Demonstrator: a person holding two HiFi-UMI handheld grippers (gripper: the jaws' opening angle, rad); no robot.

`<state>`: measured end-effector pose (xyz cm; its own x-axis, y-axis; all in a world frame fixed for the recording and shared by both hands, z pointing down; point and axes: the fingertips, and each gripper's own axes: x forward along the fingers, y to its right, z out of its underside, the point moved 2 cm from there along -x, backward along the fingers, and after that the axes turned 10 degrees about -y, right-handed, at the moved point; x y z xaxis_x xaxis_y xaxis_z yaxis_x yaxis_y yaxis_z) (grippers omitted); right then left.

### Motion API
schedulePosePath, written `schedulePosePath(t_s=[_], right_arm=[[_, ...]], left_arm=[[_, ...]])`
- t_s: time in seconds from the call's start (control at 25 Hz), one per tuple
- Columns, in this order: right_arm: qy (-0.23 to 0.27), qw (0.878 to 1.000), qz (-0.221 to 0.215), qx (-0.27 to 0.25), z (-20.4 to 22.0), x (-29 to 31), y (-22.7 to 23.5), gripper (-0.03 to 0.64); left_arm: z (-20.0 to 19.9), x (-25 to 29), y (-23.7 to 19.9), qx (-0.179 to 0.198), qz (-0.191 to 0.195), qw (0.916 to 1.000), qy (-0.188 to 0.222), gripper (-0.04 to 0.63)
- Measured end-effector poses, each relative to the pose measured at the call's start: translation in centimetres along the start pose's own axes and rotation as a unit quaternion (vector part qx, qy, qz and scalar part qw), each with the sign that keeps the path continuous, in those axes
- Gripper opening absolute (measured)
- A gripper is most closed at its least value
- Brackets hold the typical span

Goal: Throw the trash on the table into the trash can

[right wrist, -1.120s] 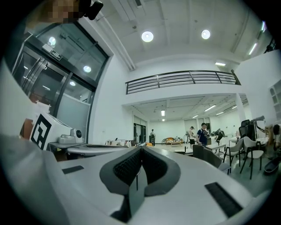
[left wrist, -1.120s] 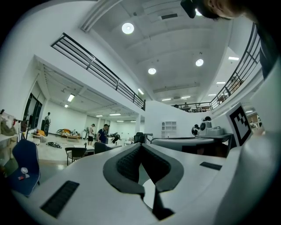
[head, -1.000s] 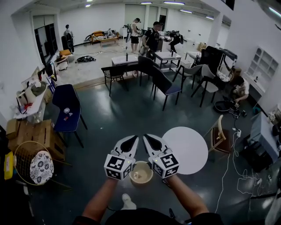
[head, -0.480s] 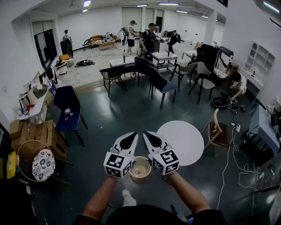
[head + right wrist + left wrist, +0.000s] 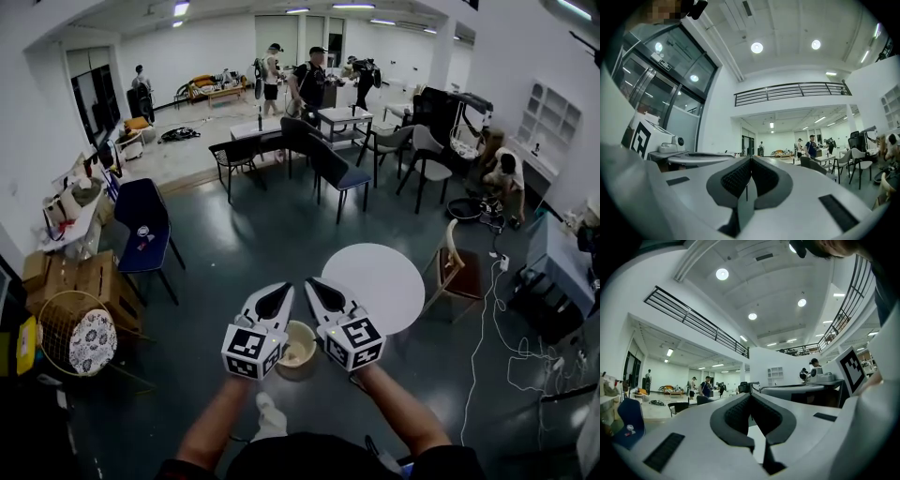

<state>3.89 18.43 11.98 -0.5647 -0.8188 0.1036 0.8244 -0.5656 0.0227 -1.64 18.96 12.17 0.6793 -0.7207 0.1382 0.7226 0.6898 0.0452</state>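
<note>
left tongs [image 5: 281, 291] and right tongs [image 5: 314, 284] are both pinched closed on nothing, pointing level. the beige trash can [image 5: 298, 349] shows at their 6 o'clock; the round counter [image 5: 375, 281] at 1 o'clock looks bare. likely wrap-up: next, check for leftover trash.

dark glossy floor [image 5: 253, 253], white walls [image 5: 187, 52], blue chair [image 5: 141, 220], ceiling lights [image 5: 353, 6]

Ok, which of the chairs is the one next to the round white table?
The light wooden chair with the brown seat, at the right edge of the round white table. The blue chair stands far left; the dark chairs farther back.
</note>
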Motion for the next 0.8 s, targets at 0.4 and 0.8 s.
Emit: schedulePosePath(t_s=[0.4,0.8], right_arm=[[0.000,1.000,0.005,0.003,1.4,-5.9,-0.7,0.020],[-0.006,1.000,0.016,-0.006,1.1,-7.8,-0.8,0.020]], left_arm=[[0.9,-1.5,5.5,0.002,0.005,0.9999,-0.009,0.011],[0.3,-1.7,7.8,0.007,0.021,0.9998,-0.003,0.011]])
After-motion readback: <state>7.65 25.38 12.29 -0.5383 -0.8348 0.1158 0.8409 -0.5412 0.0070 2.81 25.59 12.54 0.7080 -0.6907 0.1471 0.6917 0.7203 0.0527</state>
